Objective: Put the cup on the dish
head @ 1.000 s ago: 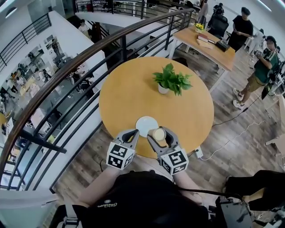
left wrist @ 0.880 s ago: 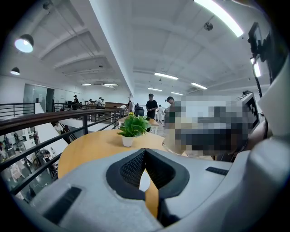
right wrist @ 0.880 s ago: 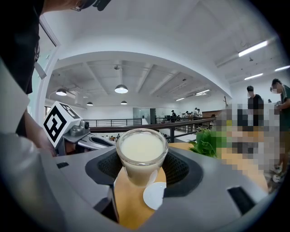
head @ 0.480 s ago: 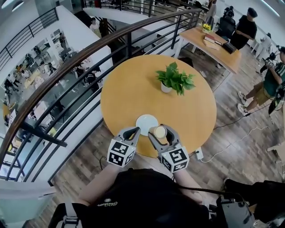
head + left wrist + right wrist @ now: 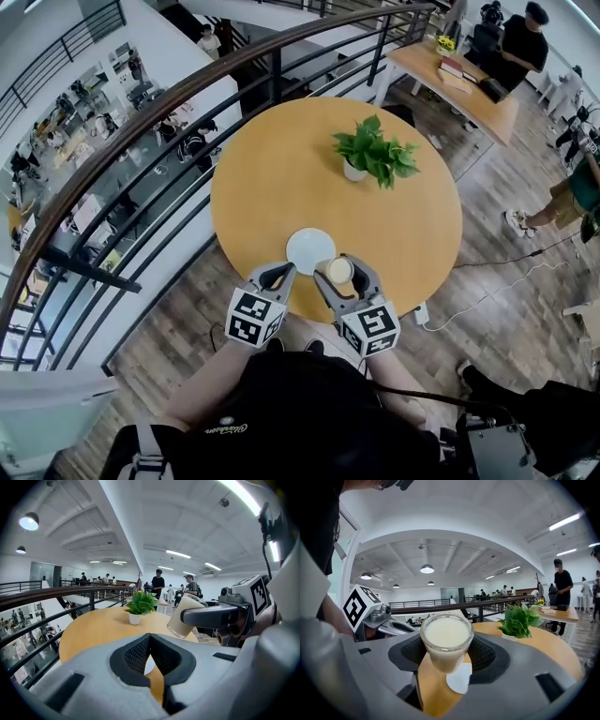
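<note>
A clear glass cup (image 5: 337, 270) full of a creamy white drink hangs just above the round wooden table (image 5: 281, 187), with my right gripper (image 5: 342, 273) shut on it. In the right gripper view the cup (image 5: 446, 641) sits between the dark pads of that gripper (image 5: 446, 654), and the white dish (image 5: 459, 678) lies on the table just beyond and below it. The dish (image 5: 310, 250) lies near the table's front edge, left of and behind the cup. My left gripper (image 5: 277, 274) hovers shut and empty at the dish's near left edge. From the left gripper (image 5: 150, 639), the cup (image 5: 185, 617) looks tilted.
A small potted plant (image 5: 374, 154) stands at the far right of the table. A dark railing (image 5: 141, 159) curves round the table's left side, with a drop to a lower floor beyond. A rectangular table (image 5: 457, 77) with books and several people stand at the back right.
The head camera has shifted, so the table sits higher in view. The cup stays in the right gripper beside the dish's near right edge. The left gripper holds its place.
</note>
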The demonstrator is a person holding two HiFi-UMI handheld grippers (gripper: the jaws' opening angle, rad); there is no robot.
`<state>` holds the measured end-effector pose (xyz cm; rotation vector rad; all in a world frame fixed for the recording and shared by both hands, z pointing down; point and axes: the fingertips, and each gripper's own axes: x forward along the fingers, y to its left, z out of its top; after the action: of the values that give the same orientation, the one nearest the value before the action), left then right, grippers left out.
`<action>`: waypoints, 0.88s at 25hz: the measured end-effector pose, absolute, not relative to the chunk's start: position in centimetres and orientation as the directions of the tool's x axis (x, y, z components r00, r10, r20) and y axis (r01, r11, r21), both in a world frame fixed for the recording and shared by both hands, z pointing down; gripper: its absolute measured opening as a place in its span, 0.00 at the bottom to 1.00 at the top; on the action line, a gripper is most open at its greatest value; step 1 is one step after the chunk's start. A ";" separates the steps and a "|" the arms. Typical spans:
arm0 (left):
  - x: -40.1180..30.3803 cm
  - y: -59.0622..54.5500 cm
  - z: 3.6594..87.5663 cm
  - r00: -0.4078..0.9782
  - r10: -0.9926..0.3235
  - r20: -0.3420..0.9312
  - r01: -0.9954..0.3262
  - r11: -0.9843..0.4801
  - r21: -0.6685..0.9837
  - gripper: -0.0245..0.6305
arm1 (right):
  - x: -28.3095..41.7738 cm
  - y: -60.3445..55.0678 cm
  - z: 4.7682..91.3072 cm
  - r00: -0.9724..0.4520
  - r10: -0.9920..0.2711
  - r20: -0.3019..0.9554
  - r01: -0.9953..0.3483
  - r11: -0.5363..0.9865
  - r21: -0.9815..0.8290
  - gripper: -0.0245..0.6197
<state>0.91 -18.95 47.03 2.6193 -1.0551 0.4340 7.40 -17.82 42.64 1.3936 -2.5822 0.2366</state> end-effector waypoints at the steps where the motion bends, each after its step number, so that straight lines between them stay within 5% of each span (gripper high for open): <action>1: 0.9 -19.0 47.3 0.686 -0.619 0.381 -0.707 -0.691 0.152 0.03 | 7.4 -17.9 42.9 -0.537 -0.804 0.254 -0.838 0.543 -0.052 0.44; 22: 1.7 -20.4 56.8 0.676 -0.527 0.516 -0.708 -0.658 0.256 0.03 | 7.9 -19.3 53.0 -0.519 -0.732 0.443 -0.841 0.529 -0.111 0.44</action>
<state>1.67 -20.45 56.85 2.4495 -0.9602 0.5604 7.91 -19.34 52.95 1.3011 -2.4300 0.4479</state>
